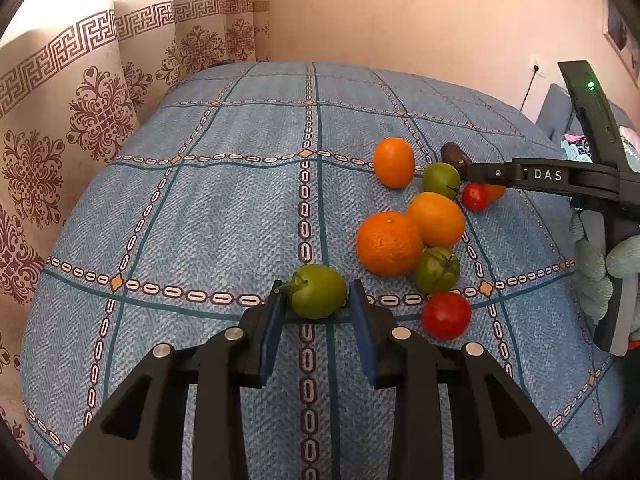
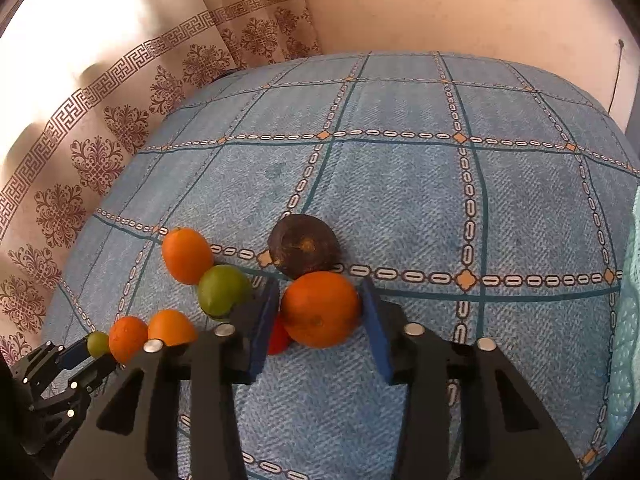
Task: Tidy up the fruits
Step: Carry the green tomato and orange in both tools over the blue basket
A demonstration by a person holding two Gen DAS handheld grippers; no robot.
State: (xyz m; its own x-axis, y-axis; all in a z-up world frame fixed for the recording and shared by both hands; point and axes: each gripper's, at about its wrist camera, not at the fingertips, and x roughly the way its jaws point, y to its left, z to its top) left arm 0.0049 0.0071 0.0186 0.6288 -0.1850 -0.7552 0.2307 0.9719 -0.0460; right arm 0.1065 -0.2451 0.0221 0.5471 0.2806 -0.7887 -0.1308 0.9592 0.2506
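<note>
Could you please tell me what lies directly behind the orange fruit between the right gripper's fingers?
A dark brown fruit sits just behind the orange fruit; its base is covered.

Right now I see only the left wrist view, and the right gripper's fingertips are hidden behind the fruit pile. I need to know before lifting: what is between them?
Observer: The right gripper has its pads against both sides of an orange fruit.
Operator: Anything crowding it?
Observer: A red tomato sits low beside the pad on the picture's left, partly hidden under the orange fruit.
Operator: And beyond?
Observer: A dark brown fruit lies just past the orange fruit, on the cloth.
</note>
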